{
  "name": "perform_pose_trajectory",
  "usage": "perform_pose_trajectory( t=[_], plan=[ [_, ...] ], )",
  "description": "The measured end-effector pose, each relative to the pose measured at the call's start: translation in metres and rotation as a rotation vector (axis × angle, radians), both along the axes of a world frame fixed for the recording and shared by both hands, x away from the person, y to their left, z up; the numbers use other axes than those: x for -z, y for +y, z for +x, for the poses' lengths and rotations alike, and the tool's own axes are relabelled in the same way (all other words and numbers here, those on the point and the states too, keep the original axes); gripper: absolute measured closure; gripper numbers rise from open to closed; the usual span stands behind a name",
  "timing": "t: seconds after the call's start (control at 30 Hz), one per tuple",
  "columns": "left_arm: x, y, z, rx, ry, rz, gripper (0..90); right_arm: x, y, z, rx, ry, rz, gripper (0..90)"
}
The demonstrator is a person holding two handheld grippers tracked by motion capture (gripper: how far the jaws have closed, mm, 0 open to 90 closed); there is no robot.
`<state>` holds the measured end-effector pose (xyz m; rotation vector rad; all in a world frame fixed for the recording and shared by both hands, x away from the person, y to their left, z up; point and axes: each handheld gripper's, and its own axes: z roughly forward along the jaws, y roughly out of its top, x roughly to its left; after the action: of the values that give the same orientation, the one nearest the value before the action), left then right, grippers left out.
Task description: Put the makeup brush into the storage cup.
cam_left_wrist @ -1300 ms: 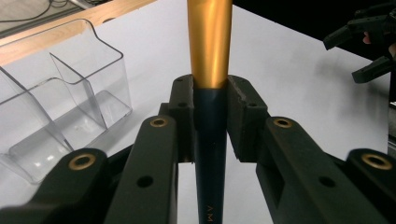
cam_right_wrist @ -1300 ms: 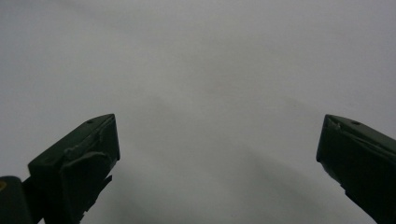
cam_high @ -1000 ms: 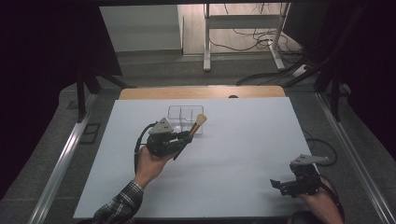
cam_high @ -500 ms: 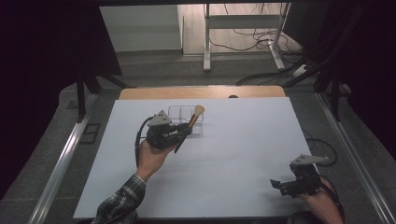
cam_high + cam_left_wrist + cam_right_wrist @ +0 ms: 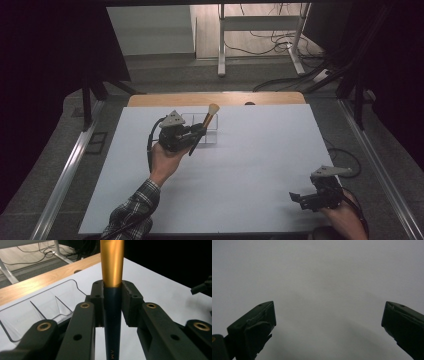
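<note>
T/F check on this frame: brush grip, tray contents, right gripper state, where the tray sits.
1. The left gripper is shut on the brush. True.
2. The clear tray holds several brushes. False: the compartments in the left gripper view are empty.
3. The right gripper holds a second brush. False: its jaws stand open over bare white table.
4. The brush's bristle end points toward the far edge of the table. True.
5. The tray sits next to the right gripper. False: it lies by the left gripper, near the far edge.
</note>
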<state>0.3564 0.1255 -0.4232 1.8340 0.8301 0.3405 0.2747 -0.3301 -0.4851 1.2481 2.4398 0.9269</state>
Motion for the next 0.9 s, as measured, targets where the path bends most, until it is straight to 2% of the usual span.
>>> perform_pose_trajectory(
  t=[0.43,0.9],
  plan=[
    [-0.005,-0.002,0.014,-0.026,-0.021,-0.017,73.9,0.0,0.0,0.0,0.0,0.005,-0.001,0.0],
    [-0.007,-0.008,0.028,-0.038,-0.024,-0.026,73.9,0.0,-0.001,0.0,0.0,0.002,0.0,0.0]
  ],
)
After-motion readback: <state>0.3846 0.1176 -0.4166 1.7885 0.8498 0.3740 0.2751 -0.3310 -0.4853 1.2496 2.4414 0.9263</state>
